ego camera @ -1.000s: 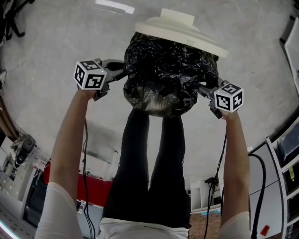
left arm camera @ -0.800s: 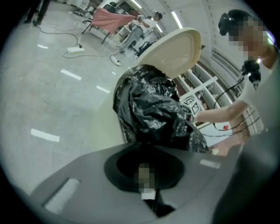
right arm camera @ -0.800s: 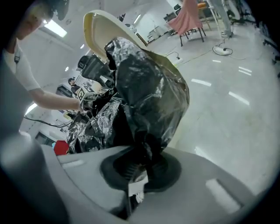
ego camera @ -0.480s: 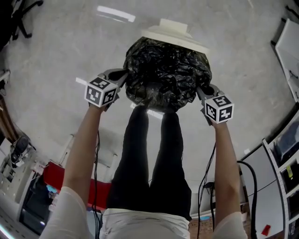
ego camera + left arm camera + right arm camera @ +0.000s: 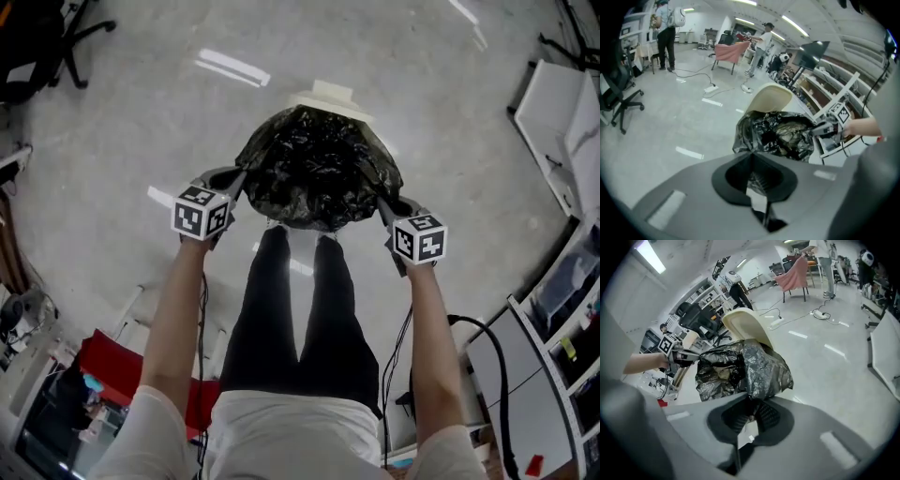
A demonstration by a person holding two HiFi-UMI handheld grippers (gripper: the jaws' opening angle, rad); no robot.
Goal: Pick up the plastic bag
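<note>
Above grey floor (image 5: 112, 141), crinkly black bag (image 5: 314, 169)

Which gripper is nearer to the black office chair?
Left. The left gripper, shut on the plastic bag at its left edge, sits toward the office chair; the right gripper, shut on the opposite edge, is beyond the bag.

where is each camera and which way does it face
Head view: on the person's head, steeply down at the crinkled black plastic bag; forearms, legs, left gripper and right gripper show.
Left gripper view: on the left gripper, along its jaws shut on the bag, toward the right gripper.
Right gripper view: mirrored, over its shut jaws toward the left gripper.
Both gripper views share the bag and a cream plastic lid.
</note>
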